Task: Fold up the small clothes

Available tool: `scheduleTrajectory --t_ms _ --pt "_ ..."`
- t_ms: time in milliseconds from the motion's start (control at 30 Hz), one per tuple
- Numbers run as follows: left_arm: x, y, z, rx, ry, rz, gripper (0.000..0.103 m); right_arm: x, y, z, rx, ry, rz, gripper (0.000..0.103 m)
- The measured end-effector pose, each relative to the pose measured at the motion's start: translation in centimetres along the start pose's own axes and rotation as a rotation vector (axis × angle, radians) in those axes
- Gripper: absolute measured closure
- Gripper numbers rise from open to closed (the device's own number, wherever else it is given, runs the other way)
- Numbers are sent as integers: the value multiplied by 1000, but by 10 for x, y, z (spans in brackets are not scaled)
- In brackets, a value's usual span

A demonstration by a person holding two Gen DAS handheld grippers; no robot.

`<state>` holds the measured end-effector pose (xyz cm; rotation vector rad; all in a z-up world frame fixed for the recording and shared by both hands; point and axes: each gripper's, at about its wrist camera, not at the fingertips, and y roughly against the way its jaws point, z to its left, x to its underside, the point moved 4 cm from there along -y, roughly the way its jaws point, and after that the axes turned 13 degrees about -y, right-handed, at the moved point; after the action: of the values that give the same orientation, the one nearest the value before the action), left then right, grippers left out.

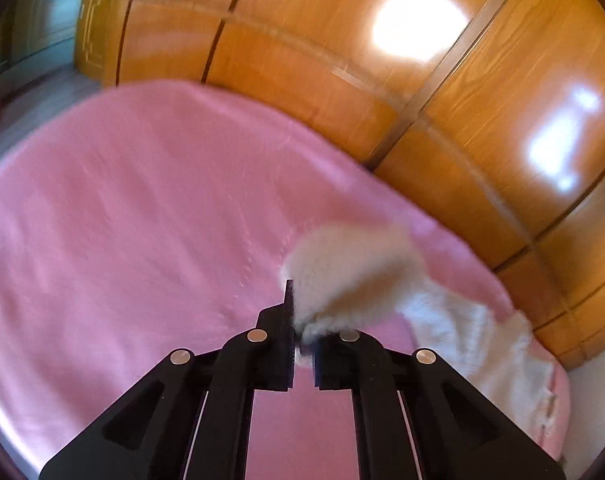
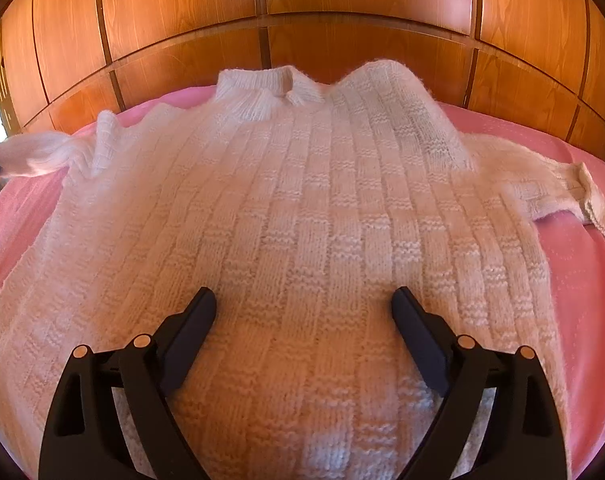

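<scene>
A white knitted sweater (image 2: 302,208) lies flat and face up on the pink bedspread (image 2: 590,280), collar (image 2: 262,88) at the far side. My right gripper (image 2: 303,294) hovers open over the lower body of the sweater, with only flat knit between its fingers. The sweater's right sleeve (image 2: 542,188) lies stretched out to the right. In the left wrist view, my left gripper (image 1: 302,320) is shut on the fluffy cuff of the left sleeve (image 1: 342,276), which is lifted off the bed and blurred. The same sleeve (image 2: 34,156) shows at the left edge of the right wrist view.
Glossy wooden wardrobe panels (image 2: 302,12) run close behind the far edge of the bed. In the left wrist view a wide stretch of pink bedspread (image 1: 122,220) lies left of the sleeve, and grey floor (image 1: 30,96) shows beyond the bed's left corner.
</scene>
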<state>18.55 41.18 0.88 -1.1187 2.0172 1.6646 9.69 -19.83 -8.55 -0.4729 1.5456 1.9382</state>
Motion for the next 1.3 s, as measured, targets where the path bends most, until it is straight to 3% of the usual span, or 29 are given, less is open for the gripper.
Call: scheduleTrajectory --t_ms 100,200,267,400,500,600,667,700,767,800,900,967,1033,1067,1133,1167,1233,1300 --pt "-17 45 16 -37 21 -6 98 0 0 0 -1 0 0 14" --pt "-26 64 42 -170 23 9 98 0 0 0 0 1 -1 14" --pt "-18 56 63 -230 62 75 98 0 0 0 -2 1 -1 14" --pt "23 18 99 -427 58 230 98 0 0 -1 -1 3 -1 14" --pt "53 -15 114 -508 80 317 98 -1 0 -1 0 3 -1 14" --pt "61 -23 97 -619 17 304 91 -1 -1 -2 0 3 -1 14" --pt "57 -13 77 -648 -21 254 75 -2 -1 -3 -2 2 -1 14" --pt "55 -4 58 -645 -54 191 71 -2 -1 -3 -2 2 -1 13" --pt "54 11 17 -597 -117 85 54 -2 -1 -3 -3 1 -1 13" --pt "57 15 -7 -551 -138 47 51 -2 -1 -3 -4 0 0 13" --pt "87 23 -100 -284 -197 -17 50 -4 0 -4 -17 -13 13 13" --pt "117 19 -164 -124 -258 -1 50 -9 3 -9 -52 -35 50 15" --pt "156 11 -232 11 -348 32 50 -21 11 -24 -102 -103 79 40" --pt "171 10 -256 52 -389 45 50 -32 21 -45 -137 -188 80 46" --pt "202 6 -301 116 -476 58 50 -47 39 -82 -125 -293 22 47" --pt "223 0 -326 133 -532 76 50 -56 49 -108 -92 -338 -13 47" --pt "241 -10 -338 156 -568 113 50 -70 61 -160 36 -363 -73 47" --pt "253 -26 -339 125 -601 127 50 -81 63 -206 152 -372 -92 50"
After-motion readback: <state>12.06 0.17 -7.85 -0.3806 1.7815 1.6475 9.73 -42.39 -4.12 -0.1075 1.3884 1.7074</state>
